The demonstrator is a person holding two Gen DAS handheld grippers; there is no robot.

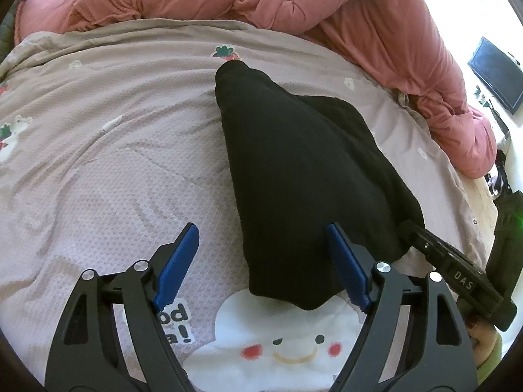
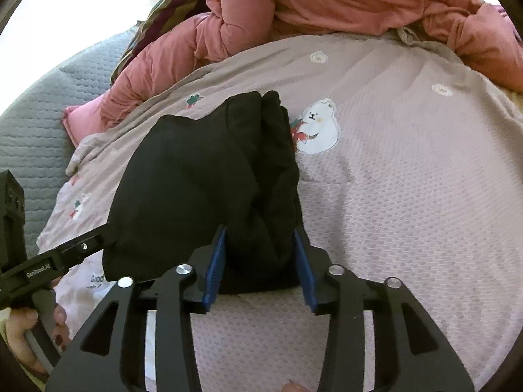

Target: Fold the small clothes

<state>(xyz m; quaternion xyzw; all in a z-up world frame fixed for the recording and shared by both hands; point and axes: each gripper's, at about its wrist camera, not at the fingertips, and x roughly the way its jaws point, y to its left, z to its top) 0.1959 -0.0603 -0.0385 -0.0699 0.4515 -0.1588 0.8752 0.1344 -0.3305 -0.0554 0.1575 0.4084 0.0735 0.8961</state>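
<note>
A black garment (image 1: 294, 163) lies folded into a thick bundle on a mauve blanket (image 1: 114, 163) printed with bears and a smiling cloud. My left gripper (image 1: 261, 228) hovers open over the bundle's near left corner. Its right blue finger (image 1: 346, 261) overlaps the cloth and its left finger is over bare blanket. In the right wrist view, the near end of the garment (image 2: 196, 179) sits between the blue pads of my right gripper (image 2: 260, 230). The jaws stand partly apart along the cloth's sides and I see no squeeze. Each gripper's body shows at the other view's edge.
A crumpled pink duvet (image 1: 294, 0) is heaped along the blanket's far side. A grey quilted mattress (image 2: 32, 124) and a striped cloth (image 2: 176, 3) lie at the far left. A dark screen (image 1: 497, 75) hangs on the wall at right. A hand (image 2: 32, 336) grips the left handle.
</note>
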